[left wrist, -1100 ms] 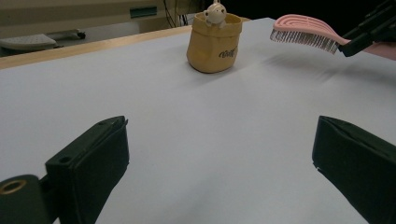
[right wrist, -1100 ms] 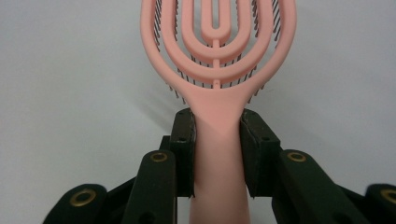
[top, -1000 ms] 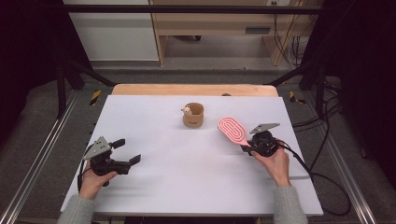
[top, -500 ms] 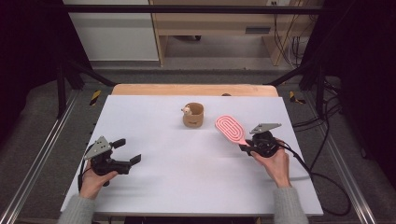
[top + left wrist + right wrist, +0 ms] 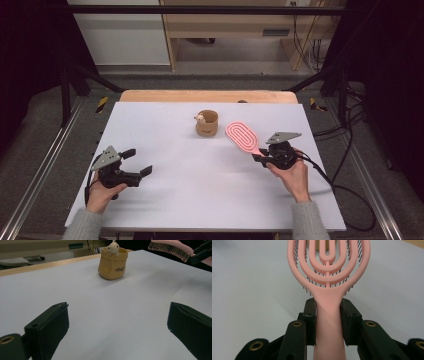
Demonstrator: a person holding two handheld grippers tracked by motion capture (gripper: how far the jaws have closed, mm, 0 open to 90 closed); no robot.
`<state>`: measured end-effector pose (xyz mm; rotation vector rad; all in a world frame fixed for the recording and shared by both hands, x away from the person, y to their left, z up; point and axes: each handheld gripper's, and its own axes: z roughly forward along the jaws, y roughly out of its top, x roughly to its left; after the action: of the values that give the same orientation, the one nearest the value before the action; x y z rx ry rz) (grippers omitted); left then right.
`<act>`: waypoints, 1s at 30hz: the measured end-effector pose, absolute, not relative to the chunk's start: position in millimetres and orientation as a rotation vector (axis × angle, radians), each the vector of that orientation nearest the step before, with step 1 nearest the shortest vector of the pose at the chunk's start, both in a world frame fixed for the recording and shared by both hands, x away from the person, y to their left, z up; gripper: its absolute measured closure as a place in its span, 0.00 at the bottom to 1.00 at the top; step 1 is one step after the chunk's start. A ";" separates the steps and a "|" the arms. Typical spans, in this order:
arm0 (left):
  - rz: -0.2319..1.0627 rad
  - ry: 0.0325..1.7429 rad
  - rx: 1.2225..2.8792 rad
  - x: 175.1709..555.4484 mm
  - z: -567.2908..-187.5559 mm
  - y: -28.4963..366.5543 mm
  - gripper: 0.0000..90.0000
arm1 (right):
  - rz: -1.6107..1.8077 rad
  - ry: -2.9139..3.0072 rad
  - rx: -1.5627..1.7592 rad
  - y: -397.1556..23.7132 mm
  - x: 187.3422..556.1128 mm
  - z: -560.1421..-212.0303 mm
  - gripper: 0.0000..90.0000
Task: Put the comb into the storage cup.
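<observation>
While the right gripper (image 5: 261,158) clamps the pink hairbrush (image 5: 242,137) by its handle above the white table (image 5: 200,190), near the tan cup (image 5: 207,123), the left gripper (image 5: 136,162) rests low, jaws apart and empty. From the left gripper view, the cup (image 5: 113,263) stands ahead. From the right gripper view, both jaws squeeze the handle (image 5: 328,322). Carrying appears underway; next likely needs lowering the brush toward the cup.

Pink hairbrush (image 5: 242,136), tan cup (image 5: 207,123), white table (image 5: 200,175), black jaws
</observation>
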<state>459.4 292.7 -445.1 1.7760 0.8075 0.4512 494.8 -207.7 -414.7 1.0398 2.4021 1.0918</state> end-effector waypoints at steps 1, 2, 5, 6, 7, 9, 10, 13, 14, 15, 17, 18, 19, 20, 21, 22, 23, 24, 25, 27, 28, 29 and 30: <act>0.452 0.807 1.776 459.3 -444.9 292.4 0.04 | 1.100 2.402 1.046 -206.8 493.9 -414.1 0.77; 0.451 0.806 1.775 459.2 -444.7 292.0 0.04 | 1.105 2.401 1.041 -206.1 493.6 -413.9 0.77; 0.449 0.806 1.773 458.7 -444.1 290.8 0.04 | 1.104 2.404 1.031 -204.3 493.0 -413.1 0.77; 0.449 0.806 1.773 458.6 -443.9 290.5 0.04 | 1.104 2.405 1.032 -203.3 492.4 -412.7 0.77; 0.449 0.805 1.774 458.5 -443.6 290.1 0.04 | 1.107 2.406 1.025 -202.6 492.2 -412.6 0.77; 0.450 0.806 1.774 458.3 -443.2 289.6 0.04 | 1.112 2.405 1.021 -201.4 491.9 -412.0 0.77; 0.451 0.806 1.774 458.1 -443.0 289.3 0.04 | 1.117 2.405 1.022 -200.7 491.4 -411.6 0.77; 0.447 0.807 1.769 457.7 -442.3 288.4 0.04 | 1.134 2.404 1.013 -198.3 490.2 -409.8 0.77; 0.447 0.808 1.767 457.5 -442.1 288.1 0.04 | 1.136 2.403 1.002 -197.2 489.7 -409.2 0.77; 0.447 0.807 1.766 457.2 -441.7 287.5 0.04 | 1.140 2.404 1.000 -196.4 489.3 -408.6 0.77; 0.447 0.807 1.765 456.9 -441.1 286.7 0.04 | 1.166 2.404 0.995 -194.9 488.3 -407.5 0.77; 0.447 0.807 1.764 456.7 -440.8 286.2 0.04 | 1.169 2.403 0.994 -194.4 488.1 -407.1 0.77; 0.444 0.807 1.763 456.5 -440.5 285.6 0.04 | 1.166 2.404 0.989 -193.7 487.7 -406.5 0.77; 0.444 0.807 1.761 456.4 -440.2 285.0 0.04 | 1.162 2.404 0.982 -193.0 487.3 -405.9 0.77; 0.441 0.808 1.760 456.2 -439.9 284.3 0.04 | 1.165 2.404 0.980 -192.1 486.6 -405.3 0.77; 0.440 0.809 1.759 456.0 -439.6 283.8 0.04 | 1.170 2.403 0.971 -191.0 486.2 -404.7 0.77; 0.438 0.809 1.758 455.9 -439.3 283.1 0.04 | 1.170 2.403 0.966 -190.0 485.6 -404.2 0.77; 0.437 0.810 1.758 455.8 -439.2 282.7 0.04 | 1.173 2.404 0.959 -189.0 485.2 -403.6 0.77; 0.434 0.809 1.758 455.6 -438.9 281.9 0.04 | 1.174 2.405 0.958 -188.6 485.0 -403.4 0.77; 0.429 0.809 1.757 455.4 -438.5 280.8 0.04 | 1.180 2.406 0.950 -187.1 484.2 -402.5 0.77; 0.428 0.808 1.756 455.4 -438.2 280.3 0.04 | 1.186 2.406 0.946 -186.5 483.9 -402.1 0.77; 0.426 0.809 1.754 455.2 -438.0 279.5 0.04 | 1.194 2.405 0.948 -186.3 483.7 -402.0 0.77; 0.424 0.809 1.753 454.9 -437.8 278.8 0.04 | 1.198 2.403 0.950 -186.2 483.5 -401.8 0.77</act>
<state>454.9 278.8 -437.8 1.7533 0.8093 0.4243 483.5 -186.2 -401.8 0.9505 2.4027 1.1980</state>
